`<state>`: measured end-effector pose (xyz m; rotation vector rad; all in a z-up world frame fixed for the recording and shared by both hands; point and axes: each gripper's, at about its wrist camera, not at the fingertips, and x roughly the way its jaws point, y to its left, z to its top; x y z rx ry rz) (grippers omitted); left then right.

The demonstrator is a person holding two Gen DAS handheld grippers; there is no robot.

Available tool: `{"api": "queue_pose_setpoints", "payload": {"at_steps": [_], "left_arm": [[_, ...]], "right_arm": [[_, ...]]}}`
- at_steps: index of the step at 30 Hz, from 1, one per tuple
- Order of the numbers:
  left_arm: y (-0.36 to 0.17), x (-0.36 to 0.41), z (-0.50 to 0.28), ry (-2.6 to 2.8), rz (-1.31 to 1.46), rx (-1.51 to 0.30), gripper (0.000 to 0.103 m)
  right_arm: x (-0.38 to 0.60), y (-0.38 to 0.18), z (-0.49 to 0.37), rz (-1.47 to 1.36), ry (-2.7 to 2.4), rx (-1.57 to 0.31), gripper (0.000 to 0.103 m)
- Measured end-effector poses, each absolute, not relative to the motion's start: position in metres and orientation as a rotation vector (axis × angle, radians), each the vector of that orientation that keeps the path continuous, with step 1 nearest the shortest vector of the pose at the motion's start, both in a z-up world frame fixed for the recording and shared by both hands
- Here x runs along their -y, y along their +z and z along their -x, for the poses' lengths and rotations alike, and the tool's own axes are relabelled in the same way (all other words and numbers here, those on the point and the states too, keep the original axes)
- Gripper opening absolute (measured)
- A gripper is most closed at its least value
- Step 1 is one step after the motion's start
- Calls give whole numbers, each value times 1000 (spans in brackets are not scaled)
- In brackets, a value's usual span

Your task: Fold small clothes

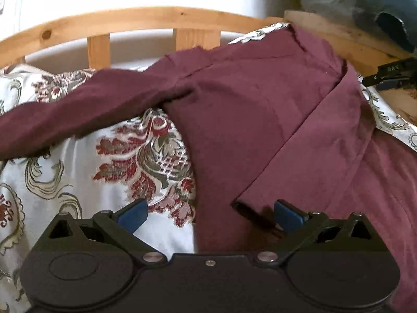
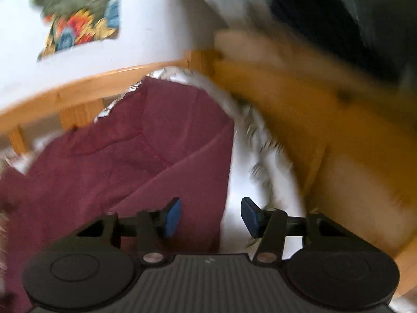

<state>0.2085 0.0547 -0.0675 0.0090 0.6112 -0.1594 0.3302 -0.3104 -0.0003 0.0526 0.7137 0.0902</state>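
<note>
A maroon long-sleeved garment (image 1: 255, 120) lies on a patterned bedspread (image 1: 65, 182). One sleeve (image 1: 78, 107) stretches out to the left; the other is folded across the body, its cuff (image 1: 250, 203) near my left gripper. My left gripper (image 1: 211, 215) is open wide and empty, straddling the garment's left edge just above the cloth. In the blurred right wrist view the same garment (image 2: 130, 161) fills the left half. My right gripper (image 2: 210, 215) is open and empty over the garment's right edge. Its tip also shows at the right in the left wrist view (image 1: 385, 78).
A wooden bed rail (image 1: 130, 23) with slats runs along the far side, a white wall behind it. A wooden frame (image 2: 299, 120) borders the bed on the right. A dark bundle (image 1: 365, 2) sits at the far right corner. A colourful picture (image 2: 78, 13) hangs on the wall.
</note>
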Motion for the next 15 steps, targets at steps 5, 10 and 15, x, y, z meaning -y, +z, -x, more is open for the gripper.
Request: {"api": "queue_pose_setpoints", "payload": {"at_steps": [5, 10, 15], "left_arm": [[-73, -49, -206, -163, -74, -600, 102], [-73, -46, -203, -183, -87, -596, 102], [-72, -48, -203, -189, -70, -598, 102]], "right_arm": [[316, -21, -339, -101, 123, -740, 66], [314, -24, -359, -136, 87, -742, 23], [293, -10, -360, -4, -2, -677, 12]]}}
